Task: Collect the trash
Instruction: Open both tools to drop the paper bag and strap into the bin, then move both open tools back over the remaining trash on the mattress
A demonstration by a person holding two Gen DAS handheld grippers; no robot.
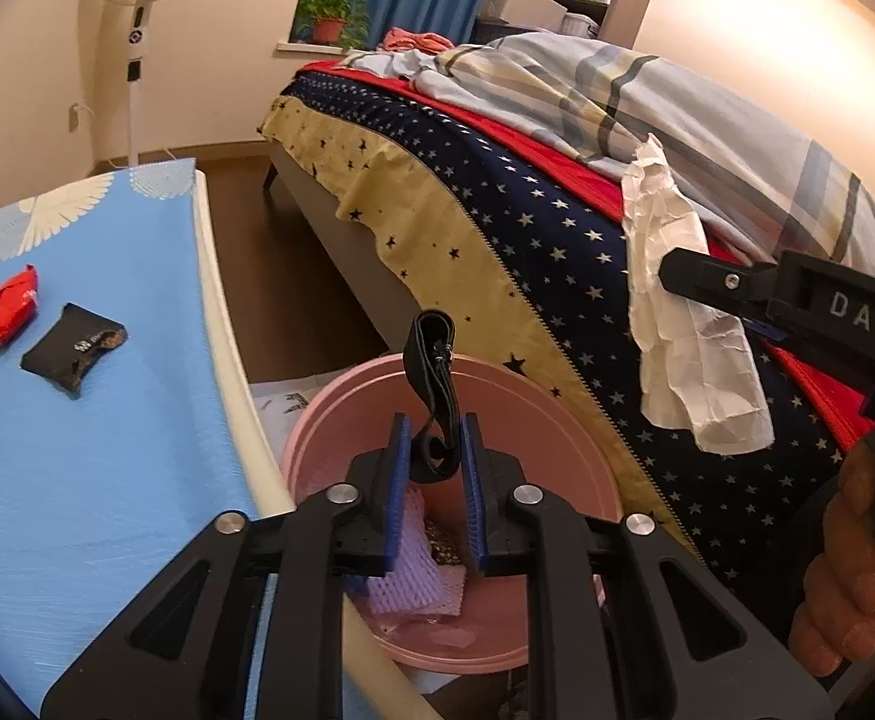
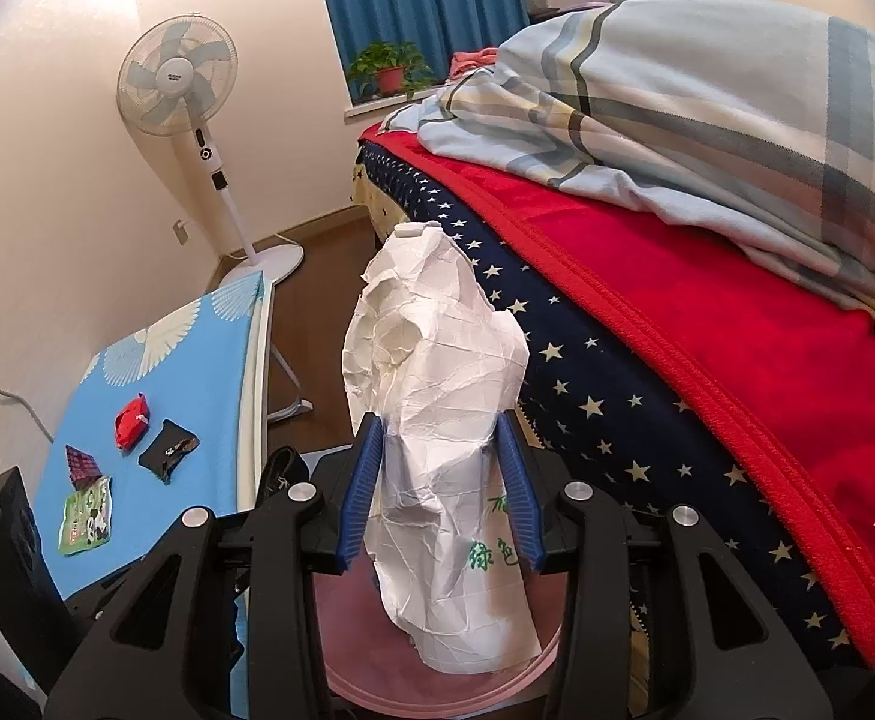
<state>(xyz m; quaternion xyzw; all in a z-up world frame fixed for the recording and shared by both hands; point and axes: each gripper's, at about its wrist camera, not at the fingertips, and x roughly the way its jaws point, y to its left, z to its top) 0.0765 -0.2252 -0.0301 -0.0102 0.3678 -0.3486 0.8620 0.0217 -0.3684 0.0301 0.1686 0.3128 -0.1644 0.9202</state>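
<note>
Clamped upright between the blue pads of the left gripper: a black strip, curled at its lower end, hanging over the pink basin and near its far rim. Inside the basin, against the near wall: purple foam netting. Pinched in the right gripper: a crumpled white paper with green print, sticking up past the fingertips and drooping below them, just above the basin's rim and beside the bed's edge. Wrapped around that gripper's handle: a hand.

Left of the basin, on the table with the blue cloth, more trash: a red wrapper and a black wrapper just beside each other towards the left edge, with a green packet and a dark patterned packet nearer the front corner.

On the right, the bed, with star sheet, red blanket and plaid quilt. Further back, against the wall: a standing fan and a potted plant.
</note>
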